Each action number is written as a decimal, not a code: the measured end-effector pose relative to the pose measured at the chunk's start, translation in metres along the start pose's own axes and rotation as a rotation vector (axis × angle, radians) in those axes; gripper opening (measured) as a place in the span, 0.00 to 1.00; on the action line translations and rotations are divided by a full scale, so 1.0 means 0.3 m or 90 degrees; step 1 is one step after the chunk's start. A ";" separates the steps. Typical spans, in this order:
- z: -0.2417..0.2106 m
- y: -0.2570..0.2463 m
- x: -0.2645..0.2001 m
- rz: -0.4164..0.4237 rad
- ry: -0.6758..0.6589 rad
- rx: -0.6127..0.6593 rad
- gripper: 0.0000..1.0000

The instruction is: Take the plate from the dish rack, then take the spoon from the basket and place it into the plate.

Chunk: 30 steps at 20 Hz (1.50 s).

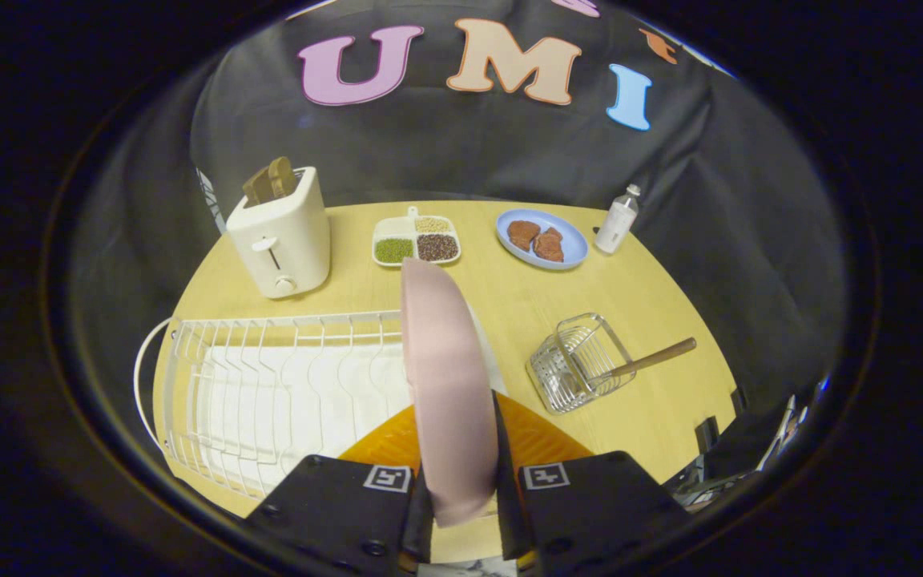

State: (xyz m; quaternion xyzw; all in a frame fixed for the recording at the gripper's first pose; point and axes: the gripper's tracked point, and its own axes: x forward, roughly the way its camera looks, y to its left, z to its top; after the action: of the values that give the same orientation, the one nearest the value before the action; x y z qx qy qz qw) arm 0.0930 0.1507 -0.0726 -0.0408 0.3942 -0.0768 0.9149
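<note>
Holding the pink plate (447,385) edge-on, the gripper (465,489) has both fingers clamped on its lower rim. The plate stands upright, over the right end of the dish rack (269,385).

Left to right: toaster (281,236) at the far left of the table (654,417); the white wire rack nearer, otherwise bare of dishes; divided dish of grains (417,240) beyond the plate; blue plate of food (542,238); small bottle (616,219); wire basket (578,362) lying on its side to the right, with the wooden spoon handle (654,358) poking out.

Judgement: step in hand is carrying the plate off the rack. Lift it clear of the wires, tip it flat, and set it on bare table near the basket, leaving room to reach the spoon.

Hard to make out: the spoon's bowl is hidden inside the basket. The plate blocks the rack's right end and an orange thing (538,437) beneath it.
</note>
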 end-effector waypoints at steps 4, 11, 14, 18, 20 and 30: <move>0.031 -0.026 -0.036 -0.025 -0.025 -0.017 0.35; 0.066 -0.013 -0.054 -0.042 -0.035 -0.052 0.34; 0.094 -0.022 -0.061 -0.062 -0.043 -0.064 0.34; 0.167 -0.050 -0.120 -0.082 -0.079 -0.067 0.32; 0.181 -0.052 -0.160 -0.062 -0.093 -0.039 0.30; 0.174 -0.459 -0.341 -0.133 -0.197 0.149 0.30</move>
State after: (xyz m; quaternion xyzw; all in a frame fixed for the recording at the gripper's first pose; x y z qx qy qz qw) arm 0.0470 0.0336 0.0550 0.0141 0.2313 -0.2093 0.9500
